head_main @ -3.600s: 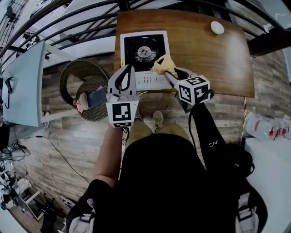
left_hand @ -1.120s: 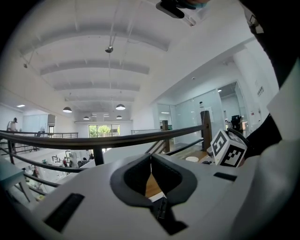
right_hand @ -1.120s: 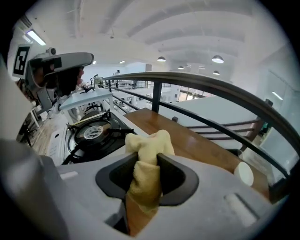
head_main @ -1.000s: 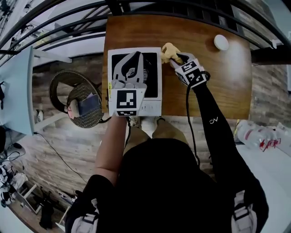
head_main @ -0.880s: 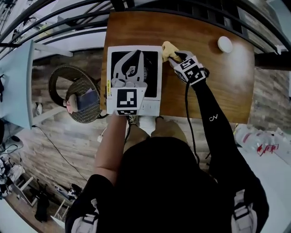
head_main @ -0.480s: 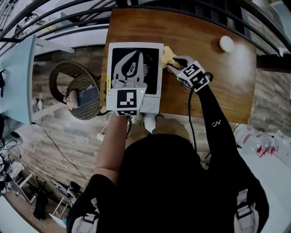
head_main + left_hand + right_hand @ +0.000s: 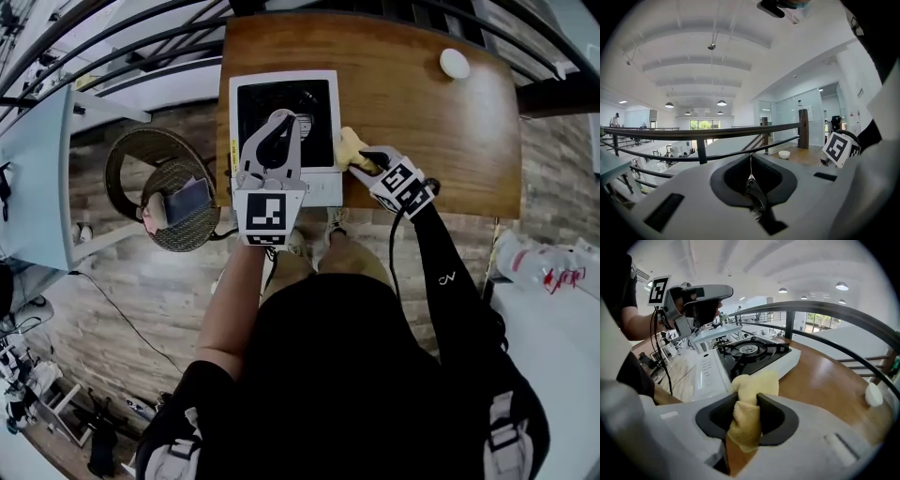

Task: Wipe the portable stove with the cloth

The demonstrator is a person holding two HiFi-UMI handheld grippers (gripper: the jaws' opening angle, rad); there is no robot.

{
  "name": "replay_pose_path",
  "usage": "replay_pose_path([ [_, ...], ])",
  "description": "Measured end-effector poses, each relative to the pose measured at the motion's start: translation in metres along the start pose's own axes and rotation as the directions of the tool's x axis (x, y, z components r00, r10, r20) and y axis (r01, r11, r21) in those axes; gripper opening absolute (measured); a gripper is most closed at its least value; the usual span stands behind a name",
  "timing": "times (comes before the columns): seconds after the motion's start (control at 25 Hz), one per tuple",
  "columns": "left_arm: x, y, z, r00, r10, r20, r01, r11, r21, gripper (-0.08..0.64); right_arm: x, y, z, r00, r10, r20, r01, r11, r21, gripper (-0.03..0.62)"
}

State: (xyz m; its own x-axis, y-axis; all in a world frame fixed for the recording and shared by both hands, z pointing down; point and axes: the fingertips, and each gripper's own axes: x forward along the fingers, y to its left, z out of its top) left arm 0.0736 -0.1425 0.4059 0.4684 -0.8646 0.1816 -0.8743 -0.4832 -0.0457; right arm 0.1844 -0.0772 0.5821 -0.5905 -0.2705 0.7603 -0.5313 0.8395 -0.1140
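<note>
Fingers of the left gripper are pressed together with nothing between them. In the head view it is held raised above the near left part of the portable stove, and in its own view it is aimed out over the railing, not at the work.

The stove sits on the left part of the wooden surface, with its control panel toward the person. At its near right corner the yellow cloth is bunched and clamped between the fingers of the right gripper. It is seen touching the stove's right edge, where the white casing meets the wood.

The wiping appears to be under way along that edge. For a clean pass, the cloth should be kept flat against the casing and drawn steadily — the burner grate is best skirted, since loose folds could be snagged there.

Little room is left at the near edge of the surface, just below the panel. Open wood lies to the right, and only a small white bowl stands well apart at the far right corner.
</note>
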Motion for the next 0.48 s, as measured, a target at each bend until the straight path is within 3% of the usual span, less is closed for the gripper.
replay_pose_path([
  [0.48, -0.079, -0.007, -0.007, 0.998, -0.061, 0.006, 0.061, 0.998, 0.011, 0.012, -0.023, 0.104, -0.044, 0.998, 0.009, -0.063, -0.005, 0.998, 0.066, 0.124],
])
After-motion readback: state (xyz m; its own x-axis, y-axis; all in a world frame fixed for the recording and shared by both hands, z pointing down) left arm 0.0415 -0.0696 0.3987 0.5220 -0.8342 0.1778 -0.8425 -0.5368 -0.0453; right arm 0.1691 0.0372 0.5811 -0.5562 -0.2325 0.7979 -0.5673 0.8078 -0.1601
